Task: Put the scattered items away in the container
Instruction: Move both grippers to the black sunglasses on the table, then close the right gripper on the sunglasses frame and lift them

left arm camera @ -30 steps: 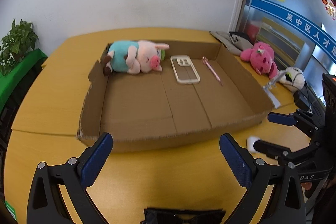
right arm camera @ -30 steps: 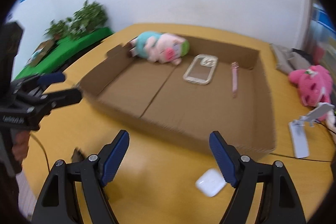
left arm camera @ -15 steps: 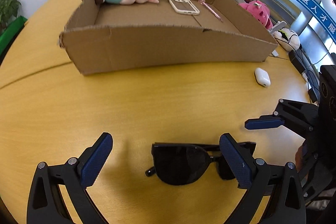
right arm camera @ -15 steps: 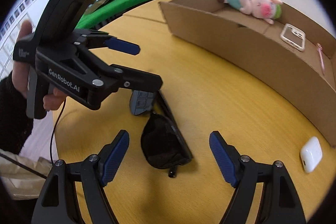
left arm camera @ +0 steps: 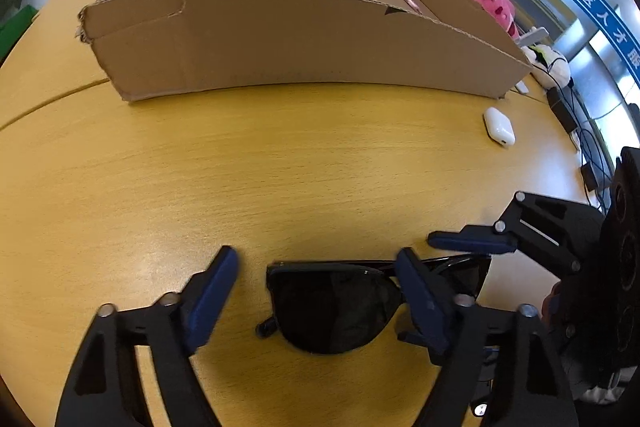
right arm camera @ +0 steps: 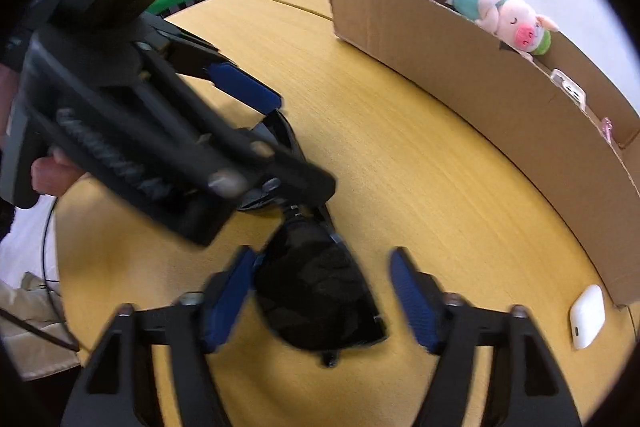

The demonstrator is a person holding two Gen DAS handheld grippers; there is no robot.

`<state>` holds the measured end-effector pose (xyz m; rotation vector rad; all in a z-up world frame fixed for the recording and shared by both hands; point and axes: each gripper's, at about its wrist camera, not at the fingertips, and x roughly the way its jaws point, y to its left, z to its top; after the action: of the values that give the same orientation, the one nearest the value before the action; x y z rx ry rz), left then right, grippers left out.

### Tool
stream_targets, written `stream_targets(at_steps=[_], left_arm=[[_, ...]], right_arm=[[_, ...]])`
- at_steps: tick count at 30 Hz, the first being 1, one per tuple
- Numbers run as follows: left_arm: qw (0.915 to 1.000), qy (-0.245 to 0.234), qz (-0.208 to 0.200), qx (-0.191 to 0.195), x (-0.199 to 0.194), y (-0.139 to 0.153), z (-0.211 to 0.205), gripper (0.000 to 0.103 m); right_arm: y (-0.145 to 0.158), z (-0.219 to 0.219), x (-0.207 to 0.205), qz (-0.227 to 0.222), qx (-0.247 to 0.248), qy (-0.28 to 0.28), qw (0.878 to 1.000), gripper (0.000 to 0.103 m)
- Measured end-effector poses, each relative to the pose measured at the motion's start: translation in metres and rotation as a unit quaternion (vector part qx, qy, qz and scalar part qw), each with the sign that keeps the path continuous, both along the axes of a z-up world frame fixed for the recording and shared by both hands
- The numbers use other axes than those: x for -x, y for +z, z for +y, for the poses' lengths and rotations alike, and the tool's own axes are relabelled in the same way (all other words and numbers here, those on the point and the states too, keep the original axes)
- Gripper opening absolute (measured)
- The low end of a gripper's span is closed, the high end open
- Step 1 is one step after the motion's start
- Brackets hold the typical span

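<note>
Both grippers have dropped from the cardboard box (left arm camera: 304,39) to the sunglasses (left arm camera: 340,303) lying flat on the table (left arm camera: 280,167). The left gripper (left arm camera: 316,291) and right gripper (right arm camera: 324,291) now straddle one lens each, jaws spread, nothing held (a two-handed pickup looks imminent).
</note>
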<state>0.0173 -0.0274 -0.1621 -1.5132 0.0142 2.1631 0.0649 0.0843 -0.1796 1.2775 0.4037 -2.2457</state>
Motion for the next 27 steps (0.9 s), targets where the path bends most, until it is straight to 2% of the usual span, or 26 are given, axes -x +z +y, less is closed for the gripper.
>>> stream_targets(at_steps=[1, 10, 14, 16, 23, 27], left_arm=[[0.9999, -0.003, -0.006, -0.009, 0.0, 0.0, 0.0, 0.067], [0.9994, 0.019, -0.017, -0.025, 0.001, 0.005, -0.002, 0.056], [0.999, 0.021, -0.005, -0.039, 0.003, 0.019, -0.002, 0.04], [0.999, 0.02, -0.001, -0.041, 0.004, 0.025, -0.003, 0.039], [0.998, 0.03, -0.015, -0.053, 0.01, 0.02, -0.005, 0.038], [0.9974, 0.034, -0.01, -0.063, 0.011, 0.024, -0.006, 0.034]], right_arm=[[0.0, -0.001, -0.001, 0.001, -0.002, 0.002, 1.0, 0.058], [0.0, -0.009, -0.013, 0.008, 0.003, 0.016, 1.0, 0.052], [0.008, -0.011, -0.014, 0.024, 0.001, 0.015, 1.0, 0.044], [0.013, -0.008, -0.01, 0.03, 0.006, 0.009, 0.999, 0.04], [0.016, -0.001, -0.004, 0.032, 0.01, -0.002, 0.999, 0.037], [0.018, -0.001, -0.004, 0.044, 0.008, -0.005, 0.999, 0.035]])
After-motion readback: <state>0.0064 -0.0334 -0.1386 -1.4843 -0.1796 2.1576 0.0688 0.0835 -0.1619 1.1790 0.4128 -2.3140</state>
